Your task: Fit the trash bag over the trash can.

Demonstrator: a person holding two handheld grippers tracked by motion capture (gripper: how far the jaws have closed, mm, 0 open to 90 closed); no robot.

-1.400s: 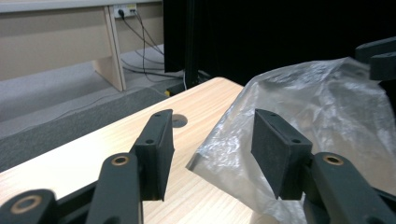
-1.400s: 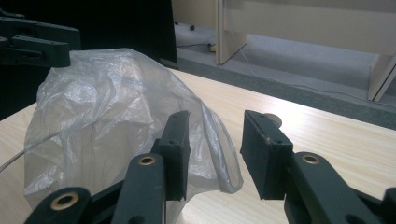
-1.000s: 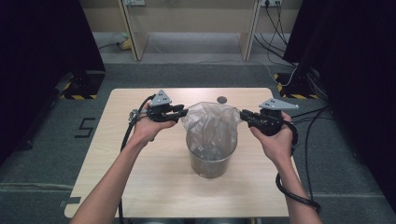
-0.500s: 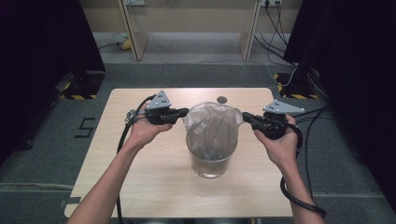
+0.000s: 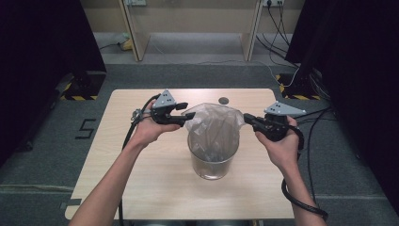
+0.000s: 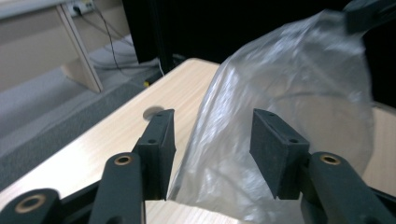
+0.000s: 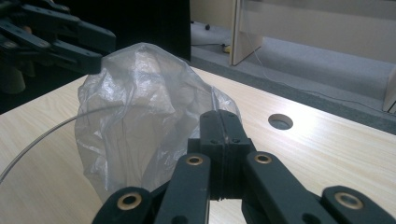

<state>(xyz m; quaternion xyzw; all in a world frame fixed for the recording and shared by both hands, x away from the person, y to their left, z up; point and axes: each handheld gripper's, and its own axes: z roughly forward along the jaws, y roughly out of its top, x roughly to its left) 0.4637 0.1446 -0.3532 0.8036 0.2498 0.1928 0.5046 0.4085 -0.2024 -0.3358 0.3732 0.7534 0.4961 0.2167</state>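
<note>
One clear bin [image 5: 211, 162] holds a plastic bag [image 5: 214, 125]; right claw [image 5: 248, 119] pinches its edge, left claw [image 5: 188, 114] just spread.

High view sits above the near edge of the light wooden table [image 5: 141, 188], facing forward and down, far enough to take in the whole top. Left gripper view rides low, close to the clear crumpled plastic bag [image 6: 289, 116], looking across it. Right gripper view faces the bag [image 7: 140, 116] from the opposite side, equally close. All three share bag and tabletop.
</note>
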